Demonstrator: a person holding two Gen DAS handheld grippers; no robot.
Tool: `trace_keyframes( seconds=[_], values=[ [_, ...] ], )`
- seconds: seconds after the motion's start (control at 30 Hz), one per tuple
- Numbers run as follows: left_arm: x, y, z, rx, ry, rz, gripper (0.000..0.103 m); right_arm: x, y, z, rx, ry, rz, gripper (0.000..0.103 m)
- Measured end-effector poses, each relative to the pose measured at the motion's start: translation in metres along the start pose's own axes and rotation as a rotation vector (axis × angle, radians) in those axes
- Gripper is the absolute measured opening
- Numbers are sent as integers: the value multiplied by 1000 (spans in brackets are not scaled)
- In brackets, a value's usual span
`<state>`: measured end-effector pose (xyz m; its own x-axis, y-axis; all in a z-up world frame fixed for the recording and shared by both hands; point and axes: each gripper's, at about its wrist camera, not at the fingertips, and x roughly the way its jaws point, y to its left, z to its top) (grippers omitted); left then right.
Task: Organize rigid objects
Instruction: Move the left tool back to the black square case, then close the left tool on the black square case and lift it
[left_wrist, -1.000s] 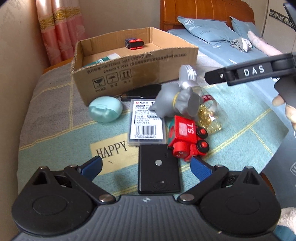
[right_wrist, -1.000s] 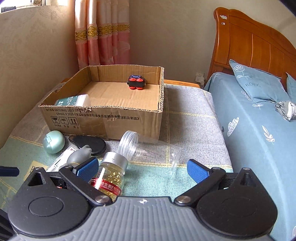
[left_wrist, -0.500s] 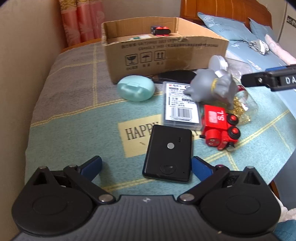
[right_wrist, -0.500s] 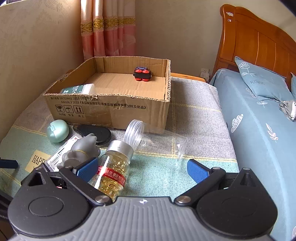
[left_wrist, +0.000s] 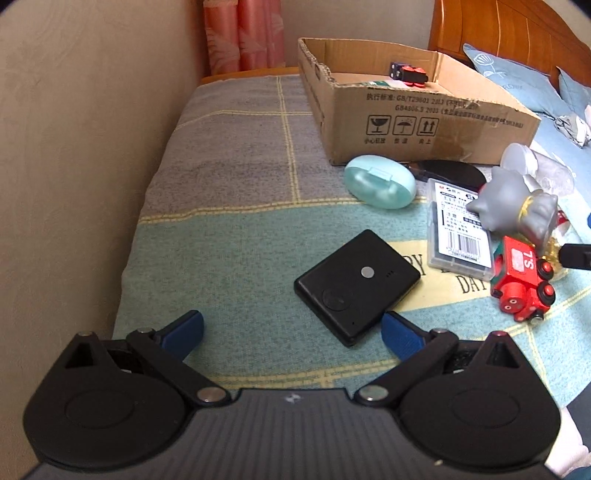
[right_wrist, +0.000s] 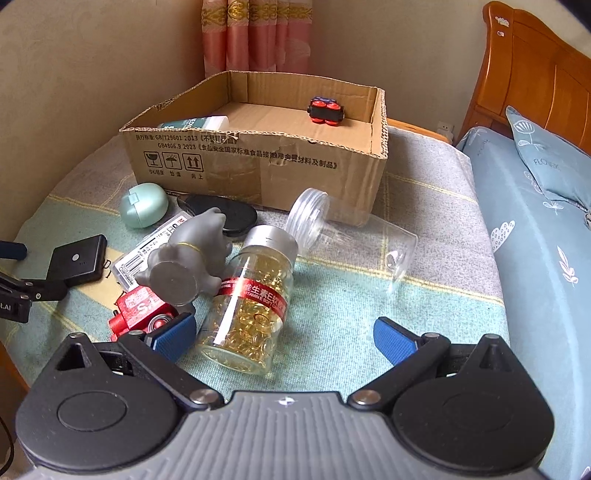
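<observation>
left gripper (left_wrist: 291, 332): jaws spread wide, nothing between them, held low over the blanket (left_wrist: 229, 236).
black device (left_wrist: 357, 286): flat on the blanket just ahead of the left gripper, toward its right finger; its near corner lies just beside that finger's blue pad (left_wrist: 400, 334), contact unclear.
right gripper (right_wrist: 284, 336): jaws spread wide, holding nothing.
capsule bottle (right_wrist: 251, 299): on its side, silver cap pointing away, its base between the right gripper's fingers, closer to the left pad (right_wrist: 173, 334); not clamped.
grey figurine (right_wrist: 192, 262): tipped over beside the bottle, resting partly on the red toy train (right_wrist: 142, 314) and the clear flat case (left_wrist: 458, 229).
clear jar (right_wrist: 354, 236): on its side, ahead of the right gripper.
mint egg case (left_wrist: 380, 181): near the cardboard box (right_wrist: 258, 162) front wall.
cardboard box contents: a small red-wheeled toy (right_wrist: 325, 110) and a white-green pack (right_wrist: 195, 122).
</observation>
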<state>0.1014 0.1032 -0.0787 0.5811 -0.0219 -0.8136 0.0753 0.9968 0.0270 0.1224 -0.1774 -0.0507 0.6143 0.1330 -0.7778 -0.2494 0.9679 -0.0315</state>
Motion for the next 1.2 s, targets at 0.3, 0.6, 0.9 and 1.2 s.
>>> trace_keyframes(
  seconds=[0.3, 0.6, 0.9, 1.2],
  values=[
    [3, 4, 5, -26, 2, 18, 102, -7, -38, -18, 75, 19, -57, 103],
    [8, 5, 16, -39, -4, 52, 102, 10, -58, -30, 107, 78, -171, 103],
    [7, -3, 26, -202, 72, -220, 101, 16, -59, -34, 145, 55, -98, 103],
    [28, -15, 52, -242, 46, -195, 102, 16, -59, -37, 132, 31, -87, 103]
  ],
)
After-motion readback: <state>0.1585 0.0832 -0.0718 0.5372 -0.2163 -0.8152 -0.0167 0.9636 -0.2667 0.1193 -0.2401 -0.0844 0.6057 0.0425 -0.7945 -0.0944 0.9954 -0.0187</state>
